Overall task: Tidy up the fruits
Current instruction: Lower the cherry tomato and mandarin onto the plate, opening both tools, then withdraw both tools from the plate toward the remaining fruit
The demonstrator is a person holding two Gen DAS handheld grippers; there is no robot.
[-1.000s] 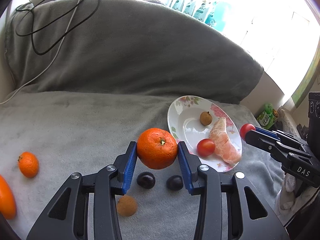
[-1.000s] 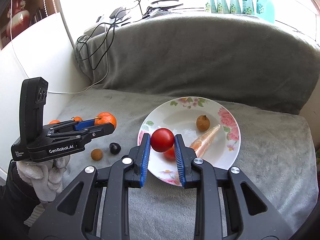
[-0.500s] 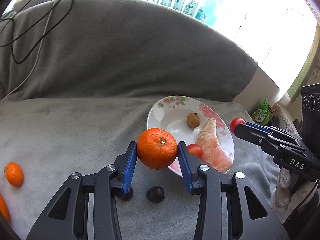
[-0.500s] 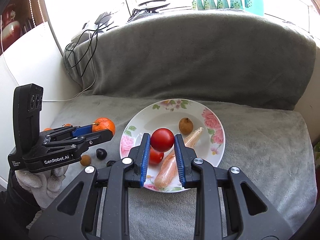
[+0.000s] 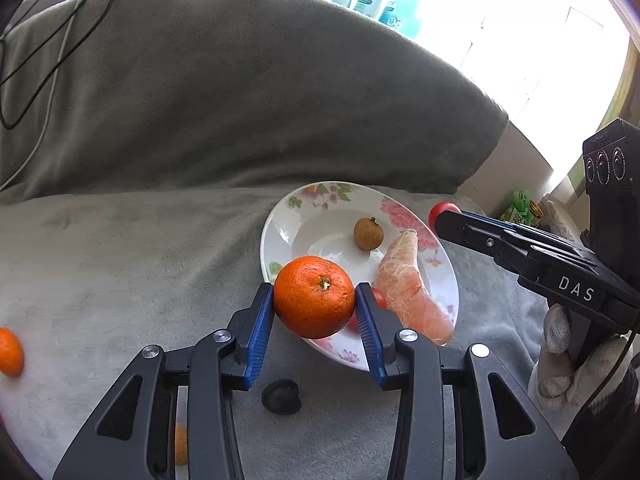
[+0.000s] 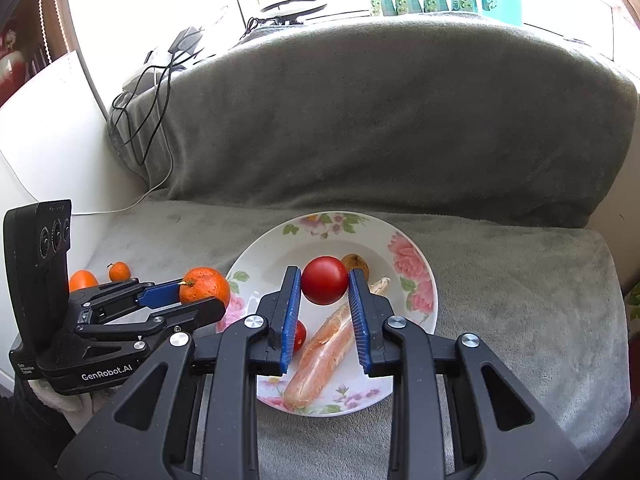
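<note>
The left hand-held gripper (image 5: 314,307) clamps an orange (image 5: 314,297) at frame center, over the near-left rim of the floral plate (image 5: 304,216). The right hand-held gripper (image 6: 325,290) pinches a red tomato (image 6: 324,280) above the plate's middle. On the plate lie a peeled segment (image 6: 320,354), a brown longan (image 5: 368,233) and another tomato (image 6: 299,335).
</note>
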